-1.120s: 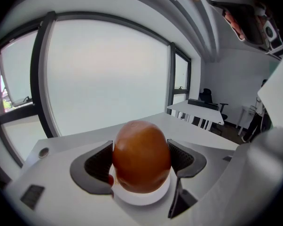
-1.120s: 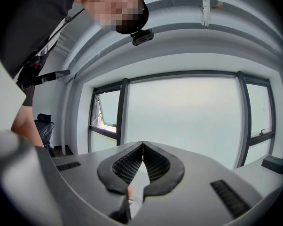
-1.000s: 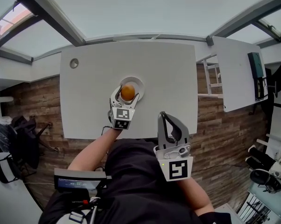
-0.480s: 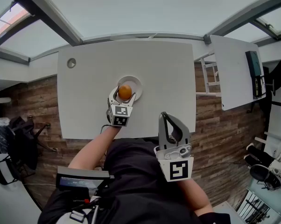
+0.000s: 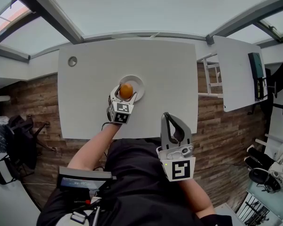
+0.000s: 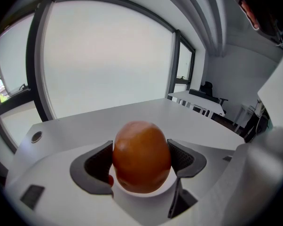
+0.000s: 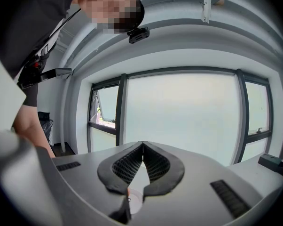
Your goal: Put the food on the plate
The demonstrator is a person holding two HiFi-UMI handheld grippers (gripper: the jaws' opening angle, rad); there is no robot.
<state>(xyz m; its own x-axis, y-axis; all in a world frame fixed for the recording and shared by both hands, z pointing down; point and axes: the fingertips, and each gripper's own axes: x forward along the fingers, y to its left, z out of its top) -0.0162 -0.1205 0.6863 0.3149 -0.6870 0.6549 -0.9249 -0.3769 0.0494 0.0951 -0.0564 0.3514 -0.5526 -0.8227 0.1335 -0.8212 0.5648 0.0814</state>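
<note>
The left gripper (image 5: pixel 125 95) has its jaws clamped on the orange (image 5: pixel 126 90), right over the plate (image 5: pixel 138 82) on the table (image 5: pixel 169 74), just left of centre in the head view. Lower right, the right gripper (image 5: pixel 168 118) is closed tight with nothing in it.

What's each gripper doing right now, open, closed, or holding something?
Left gripper: closed on the orange fruit, over the plate.
Right gripper: closed, holding nothing.
</note>
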